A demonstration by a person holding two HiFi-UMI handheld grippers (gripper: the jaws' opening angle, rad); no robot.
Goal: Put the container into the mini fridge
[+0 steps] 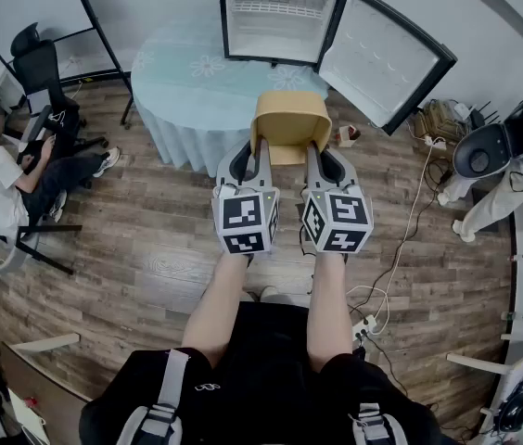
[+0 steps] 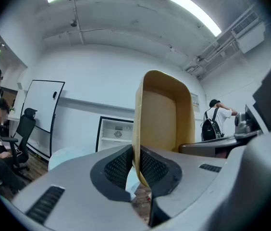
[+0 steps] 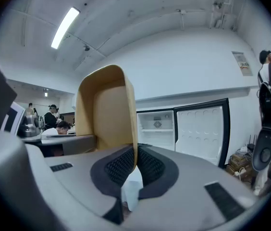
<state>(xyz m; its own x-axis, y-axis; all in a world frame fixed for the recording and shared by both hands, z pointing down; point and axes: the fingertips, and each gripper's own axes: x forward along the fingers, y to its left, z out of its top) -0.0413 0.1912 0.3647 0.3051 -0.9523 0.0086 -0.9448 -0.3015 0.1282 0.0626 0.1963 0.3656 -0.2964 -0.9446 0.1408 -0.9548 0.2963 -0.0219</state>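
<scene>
A tan, open-topped container (image 1: 290,125) hangs in the air between both grippers, in front of the mini fridge (image 1: 278,17). My left gripper (image 1: 261,146) is shut on the container's left wall (image 2: 136,129). My right gripper (image 1: 313,148) is shut on its right wall (image 3: 131,129). The fridge stands on a round table with a pale blue cloth (image 1: 187,91); its door (image 1: 384,56) is swung open to the right and its white inside looks empty. The fridge (image 2: 116,134) also shows in the left gripper view, and the fridge (image 3: 157,129) with its door (image 3: 200,129) in the right gripper view.
A person (image 1: 6,179) sits at the left by an office chair (image 1: 44,77) and a whiteboard (image 1: 34,12). Cables and a power strip (image 1: 368,323) lie on the wooden floor at the right, near a white machine (image 1: 503,156). Another person (image 2: 217,124) stands at the right.
</scene>
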